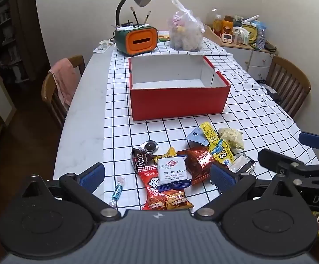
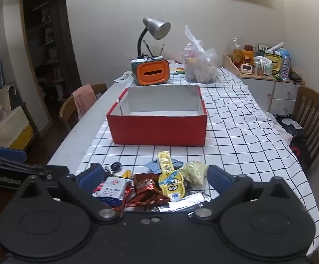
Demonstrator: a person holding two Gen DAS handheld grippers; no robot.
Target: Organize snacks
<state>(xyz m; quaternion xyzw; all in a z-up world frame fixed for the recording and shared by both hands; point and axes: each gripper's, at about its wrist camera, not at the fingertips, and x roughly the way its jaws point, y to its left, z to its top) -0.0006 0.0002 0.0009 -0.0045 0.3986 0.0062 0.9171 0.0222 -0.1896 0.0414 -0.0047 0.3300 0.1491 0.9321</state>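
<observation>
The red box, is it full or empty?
Empty. The red box is open on top, showing bare white walls and floor; the snacks lie outside it.

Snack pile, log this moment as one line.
stage: before first pick | snack pile: loose on tablecloth | red box: empty | both jaws: open, holding nothing

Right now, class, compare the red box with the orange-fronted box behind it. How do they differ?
The red box is open-topped and looks empty; the orange-fronted box is closed on top, with a slot in its face. The red box is wider and lower; the orange-fronted box is smaller, with rounded corners. Small items rest on the orange-fronted box, none on the red box. Both stand upright on the checked cloth.
</observation>
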